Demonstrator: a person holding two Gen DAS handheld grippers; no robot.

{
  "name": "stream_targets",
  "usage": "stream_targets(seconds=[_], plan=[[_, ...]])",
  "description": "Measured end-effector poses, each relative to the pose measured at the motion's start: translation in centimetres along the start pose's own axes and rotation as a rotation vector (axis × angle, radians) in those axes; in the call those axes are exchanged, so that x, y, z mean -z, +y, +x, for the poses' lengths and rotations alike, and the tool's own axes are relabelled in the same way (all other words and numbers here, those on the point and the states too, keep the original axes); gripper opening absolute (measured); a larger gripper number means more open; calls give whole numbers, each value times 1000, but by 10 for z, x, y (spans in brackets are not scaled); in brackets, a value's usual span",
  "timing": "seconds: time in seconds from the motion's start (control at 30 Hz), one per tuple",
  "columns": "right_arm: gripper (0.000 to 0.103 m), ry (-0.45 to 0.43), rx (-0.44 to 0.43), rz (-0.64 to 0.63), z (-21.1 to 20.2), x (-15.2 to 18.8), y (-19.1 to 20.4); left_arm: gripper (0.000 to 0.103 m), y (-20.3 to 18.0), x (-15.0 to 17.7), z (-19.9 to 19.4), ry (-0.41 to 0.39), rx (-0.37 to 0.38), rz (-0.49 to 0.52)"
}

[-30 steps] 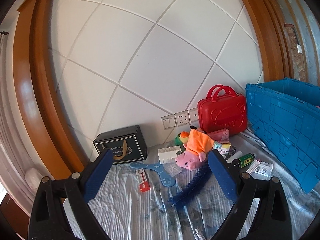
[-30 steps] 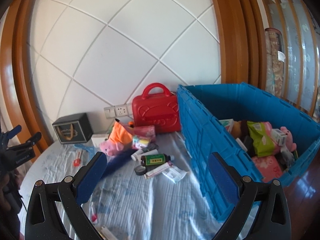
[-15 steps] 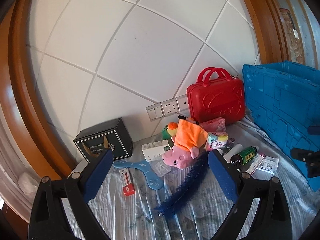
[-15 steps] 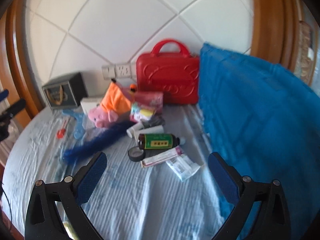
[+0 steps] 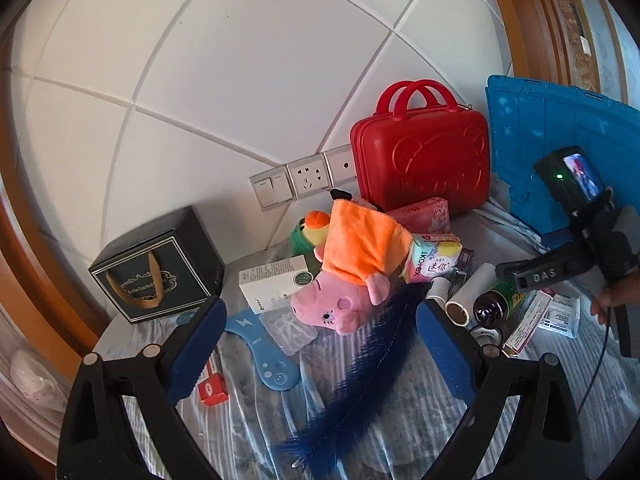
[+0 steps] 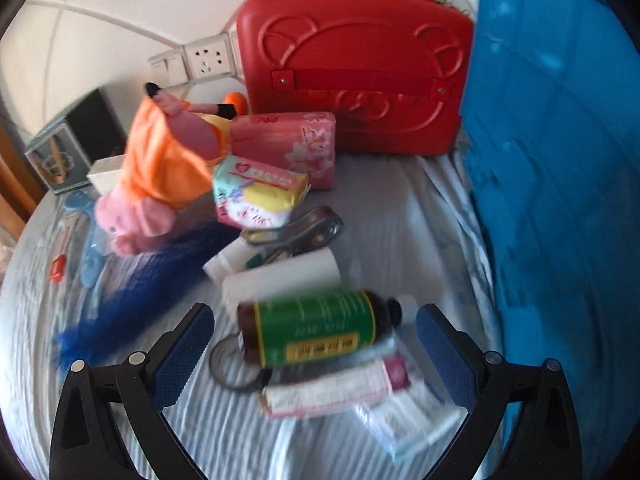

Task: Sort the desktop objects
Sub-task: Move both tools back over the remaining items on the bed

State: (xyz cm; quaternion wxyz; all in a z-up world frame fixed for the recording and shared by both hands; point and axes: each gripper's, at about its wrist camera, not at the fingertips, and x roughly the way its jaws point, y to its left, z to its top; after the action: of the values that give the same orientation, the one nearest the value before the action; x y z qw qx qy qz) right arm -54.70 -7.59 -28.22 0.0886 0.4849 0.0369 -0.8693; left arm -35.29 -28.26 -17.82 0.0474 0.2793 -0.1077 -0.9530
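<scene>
Right gripper (image 6: 316, 350): jaws spread wide, nothing between the pads, blue textured pads (image 6: 182, 354) to either side of a brown bottle (image 6: 316, 330). Bottle is dark glass or plastic, smooth, cylindrical, with a glossy green label and a yellow strip; whether the pads touch it I cannot tell, the view is blurred. It lies on its side on the worktop (image 6: 392, 220), long axis running left to right across my view, white cap end pointing right toward the blue crate (image 6: 560, 200), base pointing left. Under and just in front of it: a flat pink-and-white carton (image 6: 340, 390) and a crinkled clear sachet (image 6: 408, 424). A dark ring (image 6: 228, 364) shows at the bottle's base. Behind it, touching or nearly so, a white paper roll (image 6: 280, 276), also lying across.

Worktop covered in pale, ribbed, striped cloth.

Left gripper (image 5: 320, 340): jaws spread, empty, held above a dark blue feather (image 5: 360, 380), fluffy, long axis running from near-left up to far-right. Its far end meets a plush pig (image 5: 340, 304), soft pink pile, orange fabric dress. Hard, glossy red case (image 5: 420, 160) with moulded bear face stands upright against the wall, handles up. Black gift box (image 5: 160, 268) far left.
</scene>
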Motion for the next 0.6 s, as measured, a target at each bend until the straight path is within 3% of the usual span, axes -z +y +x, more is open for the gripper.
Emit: stream_targets(seconds=[0.13,0.23,0.33,0.53,0.6], plan=[[101,109,-1,-43,57,-21,11,97,5,9,24,38,21,-30],[101,142,-12,-87,85,-32,22,97,8,16,35,75,38,-49],[102,221,-78,-125,102,-29,30,97,10,20,39,87,33,-52],[100,286,-156,-209,75,18,41,97,11,20,39,87,66,-72],[95,256,-200,-207,50,38,38,97,9,19,38,82,78,-67]])
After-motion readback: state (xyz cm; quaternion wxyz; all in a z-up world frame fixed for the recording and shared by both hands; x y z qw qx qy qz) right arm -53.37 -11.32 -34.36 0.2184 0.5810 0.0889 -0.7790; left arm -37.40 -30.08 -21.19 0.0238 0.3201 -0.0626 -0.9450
